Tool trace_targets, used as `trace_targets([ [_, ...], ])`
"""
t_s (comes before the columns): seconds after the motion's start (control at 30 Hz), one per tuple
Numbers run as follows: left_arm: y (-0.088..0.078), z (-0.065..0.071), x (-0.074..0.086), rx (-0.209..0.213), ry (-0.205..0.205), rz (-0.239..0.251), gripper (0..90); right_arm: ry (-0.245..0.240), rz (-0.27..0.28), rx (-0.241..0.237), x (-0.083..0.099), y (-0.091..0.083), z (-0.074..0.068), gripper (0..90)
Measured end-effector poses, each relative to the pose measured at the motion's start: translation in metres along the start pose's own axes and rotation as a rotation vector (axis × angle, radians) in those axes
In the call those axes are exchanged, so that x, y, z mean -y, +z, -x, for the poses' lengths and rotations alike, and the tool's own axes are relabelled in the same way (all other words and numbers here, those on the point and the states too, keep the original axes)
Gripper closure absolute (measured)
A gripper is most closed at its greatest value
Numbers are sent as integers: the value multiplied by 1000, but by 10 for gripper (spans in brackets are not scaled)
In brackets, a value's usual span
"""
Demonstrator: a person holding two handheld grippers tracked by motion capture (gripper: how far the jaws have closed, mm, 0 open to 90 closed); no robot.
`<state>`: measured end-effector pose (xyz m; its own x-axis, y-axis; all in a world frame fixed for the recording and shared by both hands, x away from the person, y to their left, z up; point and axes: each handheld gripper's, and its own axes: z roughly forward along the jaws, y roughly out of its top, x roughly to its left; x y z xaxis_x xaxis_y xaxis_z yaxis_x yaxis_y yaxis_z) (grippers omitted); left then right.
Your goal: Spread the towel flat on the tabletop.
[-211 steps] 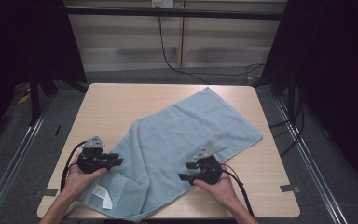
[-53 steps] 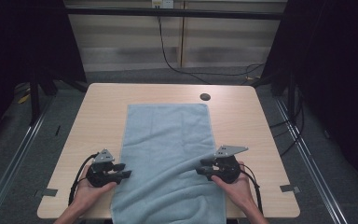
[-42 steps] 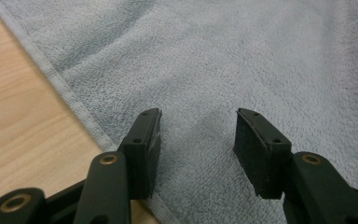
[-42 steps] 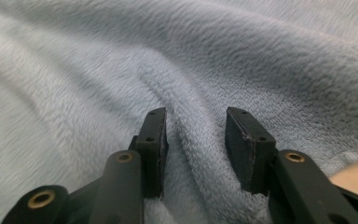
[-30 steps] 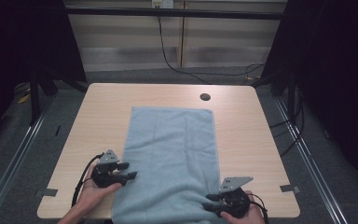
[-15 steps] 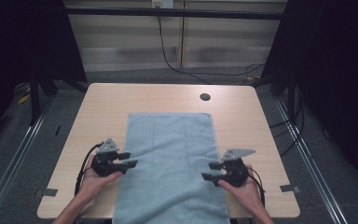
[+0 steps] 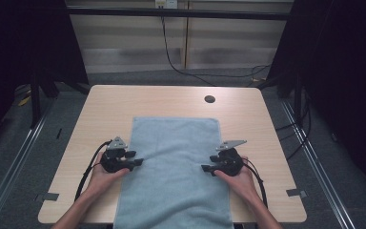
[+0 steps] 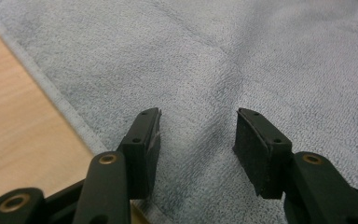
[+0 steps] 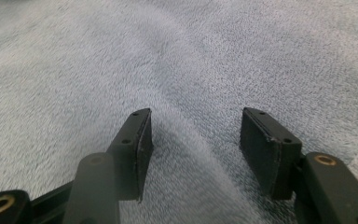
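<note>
A lab-style recording bay rather than a home: a bare wooden surface (image 7: 171,102) stands alone, hemmed by black curtains (image 7: 343,71), metal floor rails (image 7: 19,157), a loose black cable (image 7: 171,52) trailing down the pale panelled wall (image 7: 138,36), and tape marks (image 7: 296,192).

Both black grippers, left gripper (image 7: 134,160) and right gripper (image 7: 208,169), carry grey three-cornered plates, trailing black cables, brass-coloured rivets and rectangular padded jaws.
</note>
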<state>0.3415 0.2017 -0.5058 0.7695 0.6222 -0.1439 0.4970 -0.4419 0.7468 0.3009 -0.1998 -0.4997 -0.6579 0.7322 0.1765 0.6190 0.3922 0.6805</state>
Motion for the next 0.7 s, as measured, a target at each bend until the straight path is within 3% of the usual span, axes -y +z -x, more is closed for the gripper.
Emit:
trace_targets([
  [0.07,-1,7,3,11,0,3,505,-8,7,-7,7,-5,-3,446],
  [0.2,-6,22,7,21,48,-19,496,-27,5,-3,18,-14,-13,441],
  [0.37,-14,32,15,56,27,-25,490,-19,8,-27,29,-23,-21,440],
  [0.43,-18,34,18,84,-3,-27,485,-22,5,-26,32,-25,-24,433],
  [0.67,-31,51,27,85,38,-63,469,0,-4,-65,41,-33,-40,383],
  [0.7,-34,53,29,121,17,-74,465,6,-2,-63,43,-36,-43,397],
])
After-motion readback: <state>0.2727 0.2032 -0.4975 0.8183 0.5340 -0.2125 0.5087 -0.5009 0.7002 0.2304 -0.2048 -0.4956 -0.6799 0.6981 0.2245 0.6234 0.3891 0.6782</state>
